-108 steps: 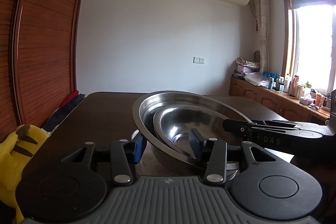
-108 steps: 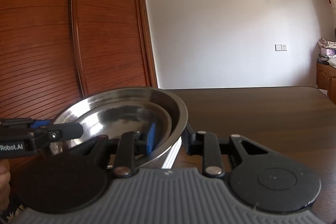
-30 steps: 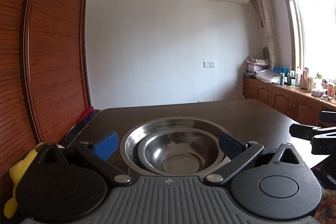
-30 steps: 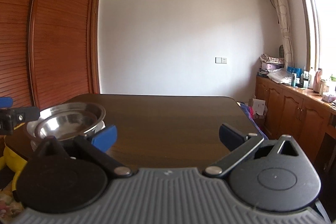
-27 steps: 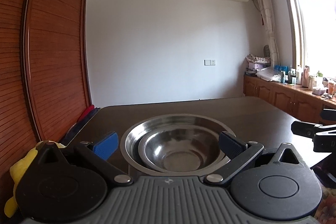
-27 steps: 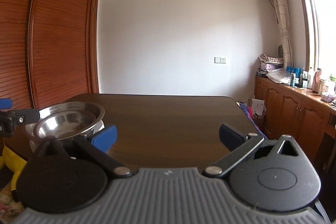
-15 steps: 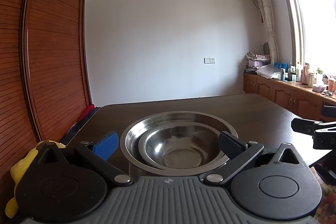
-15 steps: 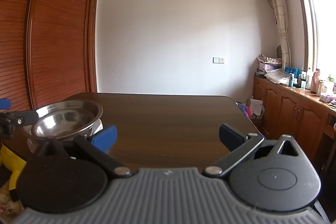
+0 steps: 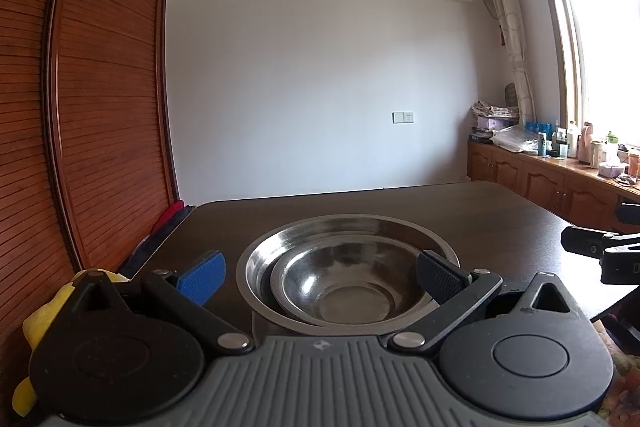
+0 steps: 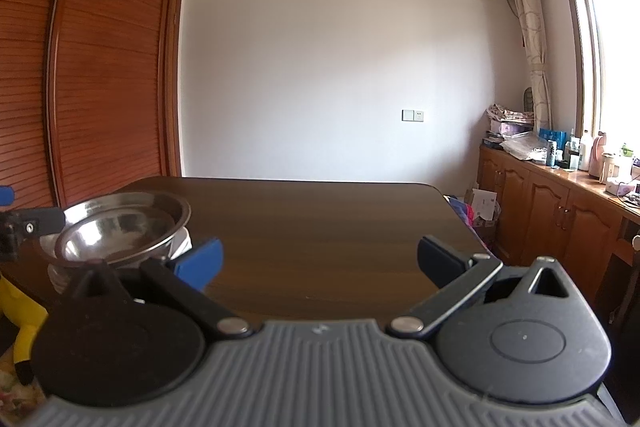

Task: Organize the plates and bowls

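Steel bowls (image 9: 344, 279) sit nested on the table (image 9: 480, 211); both grippers' fingers (image 9: 202, 277) spread wide, holding nothing.

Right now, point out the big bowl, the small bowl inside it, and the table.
big bowl (image 9: 280, 247), left wrist view, on its inner left wall.
small bowl (image 9: 352, 301), left wrist view, on its flat bottom.
table (image 10: 320, 211), right wrist view, on bare wood at mid-top.
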`<state>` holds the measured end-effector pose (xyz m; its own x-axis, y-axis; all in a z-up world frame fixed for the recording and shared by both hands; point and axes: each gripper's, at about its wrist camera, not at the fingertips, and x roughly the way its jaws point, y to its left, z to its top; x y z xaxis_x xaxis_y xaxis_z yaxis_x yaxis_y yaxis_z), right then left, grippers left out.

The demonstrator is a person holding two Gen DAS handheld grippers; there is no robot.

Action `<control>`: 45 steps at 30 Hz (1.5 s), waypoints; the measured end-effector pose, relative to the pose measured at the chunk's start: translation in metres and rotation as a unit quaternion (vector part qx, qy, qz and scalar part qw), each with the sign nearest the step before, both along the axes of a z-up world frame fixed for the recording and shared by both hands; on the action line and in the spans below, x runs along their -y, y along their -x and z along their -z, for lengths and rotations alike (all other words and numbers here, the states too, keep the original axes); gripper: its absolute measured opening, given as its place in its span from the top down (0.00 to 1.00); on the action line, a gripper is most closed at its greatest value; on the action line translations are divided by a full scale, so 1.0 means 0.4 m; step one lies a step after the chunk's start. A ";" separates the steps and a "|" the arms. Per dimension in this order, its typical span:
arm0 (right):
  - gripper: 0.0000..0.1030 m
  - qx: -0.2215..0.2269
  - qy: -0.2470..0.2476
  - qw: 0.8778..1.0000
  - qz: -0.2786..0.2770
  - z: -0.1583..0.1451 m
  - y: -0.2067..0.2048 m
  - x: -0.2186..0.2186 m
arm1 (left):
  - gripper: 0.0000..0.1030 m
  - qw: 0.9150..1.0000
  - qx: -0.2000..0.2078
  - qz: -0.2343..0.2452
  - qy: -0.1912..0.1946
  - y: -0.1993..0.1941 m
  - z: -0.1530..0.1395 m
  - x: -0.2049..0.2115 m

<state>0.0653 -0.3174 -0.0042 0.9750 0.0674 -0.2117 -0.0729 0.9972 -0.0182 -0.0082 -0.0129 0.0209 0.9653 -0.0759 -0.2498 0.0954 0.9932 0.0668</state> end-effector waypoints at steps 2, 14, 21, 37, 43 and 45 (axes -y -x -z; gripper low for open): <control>0.00 0.000 0.001 1.000 0.001 0.000 0.000 0.000 | 0.00 1.000 0.000 0.000 0.000 0.002 0.000 0.001; 0.00 -0.001 0.002 1.000 0.001 0.000 0.001 -0.001 | 0.00 1.000 -0.001 0.000 -0.001 0.000 0.002 0.000; 0.00 0.000 0.003 1.000 0.002 0.000 0.006 0.002 | 0.00 1.000 -0.001 0.000 0.000 -0.001 0.007 -0.003; 0.00 -0.001 0.003 1.000 0.000 0.000 0.005 -0.003 | 0.00 1.000 0.001 0.001 0.000 0.001 0.007 -0.004; 0.00 0.000 0.003 1.000 0.000 0.002 0.005 -0.004 | 0.00 1.000 0.001 0.001 0.000 0.000 0.007 -0.005; 0.00 0.000 0.004 1.000 0.001 0.002 0.005 -0.004 | 0.00 1.000 0.001 0.000 0.000 0.000 0.007 -0.005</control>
